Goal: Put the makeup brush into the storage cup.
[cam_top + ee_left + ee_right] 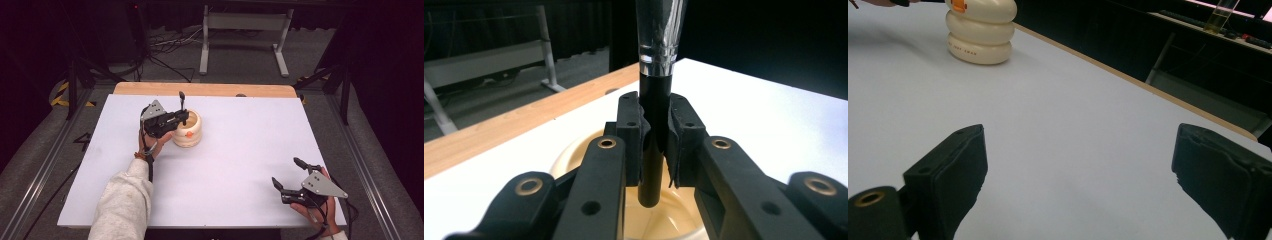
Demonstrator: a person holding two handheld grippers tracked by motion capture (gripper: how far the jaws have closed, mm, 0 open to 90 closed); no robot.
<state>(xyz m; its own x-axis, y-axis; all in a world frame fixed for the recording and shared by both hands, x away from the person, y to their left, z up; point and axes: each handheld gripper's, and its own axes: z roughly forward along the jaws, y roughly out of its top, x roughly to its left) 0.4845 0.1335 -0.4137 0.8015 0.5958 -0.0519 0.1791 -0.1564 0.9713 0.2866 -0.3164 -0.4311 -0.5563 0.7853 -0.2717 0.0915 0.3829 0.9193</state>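
A cream ribbed holder [190, 134] with a small orange mark stands on the white table top left of centre; it is also at the top left of the right gripper view [980, 35]. My left gripper [183, 118] is shut on the black handle of a brush [654, 95], which stands upright. Its silver ferrule is above the jaws and its lower end hangs just over the holder's mouth [574, 155]. In the high view the brush [182, 101] rises above the holder. My right gripper [286, 176] rests near the table's front right corner, jaws wide open [1078, 165] with nothing between them.
The white board [225, 165] lies on a wooden table whose bare strip [205, 89] shows at the far edge. Beyond it are a grey metal stand [245, 30] and cables on the floor. Metal rails run along both sides.
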